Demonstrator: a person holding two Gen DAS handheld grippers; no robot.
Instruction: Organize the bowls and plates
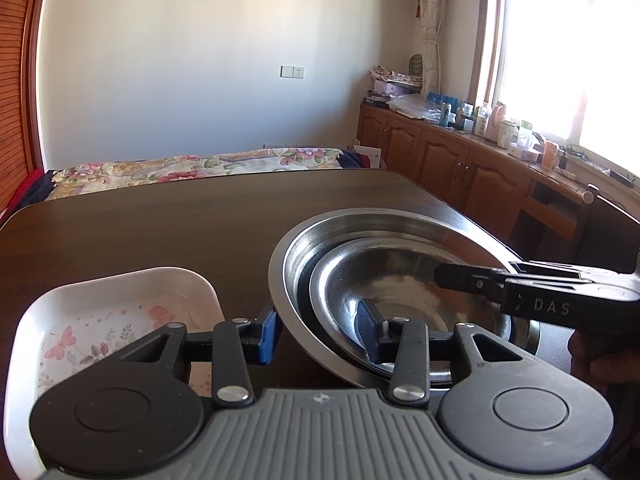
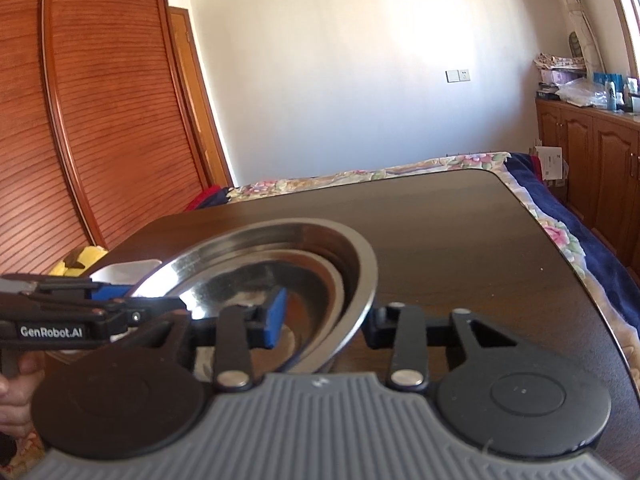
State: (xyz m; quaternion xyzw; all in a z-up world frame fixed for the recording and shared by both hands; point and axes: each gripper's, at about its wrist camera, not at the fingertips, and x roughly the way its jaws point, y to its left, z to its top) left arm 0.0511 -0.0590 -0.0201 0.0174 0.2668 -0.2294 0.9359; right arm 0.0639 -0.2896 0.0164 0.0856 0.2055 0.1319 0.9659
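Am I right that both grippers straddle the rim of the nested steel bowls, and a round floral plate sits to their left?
Not quite: the floral plate is squarish with rounded corners, not round, as the left wrist view shows. The left gripper and right gripper do straddle the steel bowls' rims.

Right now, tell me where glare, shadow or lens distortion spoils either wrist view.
Left wrist view: the window is blown out white, and the wardrobe edge bows from fisheye. Right wrist view: a bright highlight sits on the large steel bowl, sun washes out the wall, and the smaller steel bowl nested inside lies mostly in shadow.
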